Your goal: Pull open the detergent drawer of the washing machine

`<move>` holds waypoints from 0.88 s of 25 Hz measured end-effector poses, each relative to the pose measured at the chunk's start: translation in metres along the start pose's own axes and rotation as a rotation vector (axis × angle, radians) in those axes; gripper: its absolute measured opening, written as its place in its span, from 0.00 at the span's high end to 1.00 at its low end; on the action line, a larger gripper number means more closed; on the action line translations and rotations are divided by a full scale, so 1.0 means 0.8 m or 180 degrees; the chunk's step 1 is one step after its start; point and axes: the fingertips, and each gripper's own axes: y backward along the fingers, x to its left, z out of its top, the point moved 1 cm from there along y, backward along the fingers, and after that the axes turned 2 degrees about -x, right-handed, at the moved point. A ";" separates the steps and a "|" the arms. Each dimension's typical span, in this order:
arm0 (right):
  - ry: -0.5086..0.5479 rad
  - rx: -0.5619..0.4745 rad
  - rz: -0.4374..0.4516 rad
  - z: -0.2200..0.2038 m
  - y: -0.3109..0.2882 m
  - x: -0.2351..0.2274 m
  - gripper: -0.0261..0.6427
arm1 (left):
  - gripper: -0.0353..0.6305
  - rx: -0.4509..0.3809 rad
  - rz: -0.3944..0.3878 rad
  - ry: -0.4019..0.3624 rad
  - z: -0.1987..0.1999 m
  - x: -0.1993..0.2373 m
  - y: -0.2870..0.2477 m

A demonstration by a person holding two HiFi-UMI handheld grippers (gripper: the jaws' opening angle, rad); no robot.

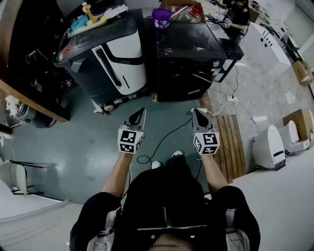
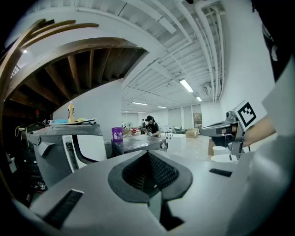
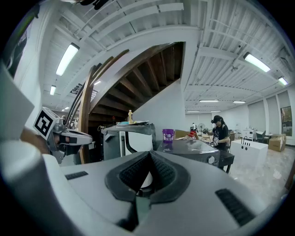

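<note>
Washing machine (image 1: 189, 54): black unit at the upper centre of the head view, standing on the floor (image 1: 88, 142). A round knob (image 3: 212, 160) shows on its front in the right gripper view.
Detergent drawer: cannot be made out in any view.
Purple cup (image 1: 161, 17): upright on the machine's top, at its far left corner.
Grey-and-white appliance (image 1: 110, 54): just beside the washing machine, at upper left of the frame, with a yellow bottle (image 1: 90, 12) on top.
Left gripper (image 1: 142, 110): centre-left of the frame, well apart from both machines. Fingers closed tip to tip, nothing between them.
Right gripper (image 1: 195, 111): centre-right, facing the washing machine's front and well apart from it. Fingers closed, nothing held.
Cable (image 1: 162, 139): black, lying on the floor between the two grippers.
Wooden pallet (image 1: 230, 142): on the floor, right of the right gripper.
</note>
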 end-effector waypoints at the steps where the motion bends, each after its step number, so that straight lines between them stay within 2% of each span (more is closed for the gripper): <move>1: -0.0028 -0.0032 0.0018 0.001 -0.002 0.002 0.96 | 0.92 -0.0009 -0.0002 0.0006 -0.001 0.002 0.001; 11: -0.0220 -0.0098 0.0215 0.004 -0.014 0.025 0.95 | 0.92 0.0016 -0.0019 0.0103 -0.015 0.017 0.008; 16: -0.0390 -0.0062 0.0176 -0.002 -0.019 0.021 0.95 | 0.92 0.0065 -0.0085 0.0137 -0.019 0.018 -0.002; 22: -0.0442 -0.0011 0.0104 -0.009 -0.039 0.006 0.95 | 0.92 0.0085 -0.0137 0.0147 -0.020 0.024 -0.033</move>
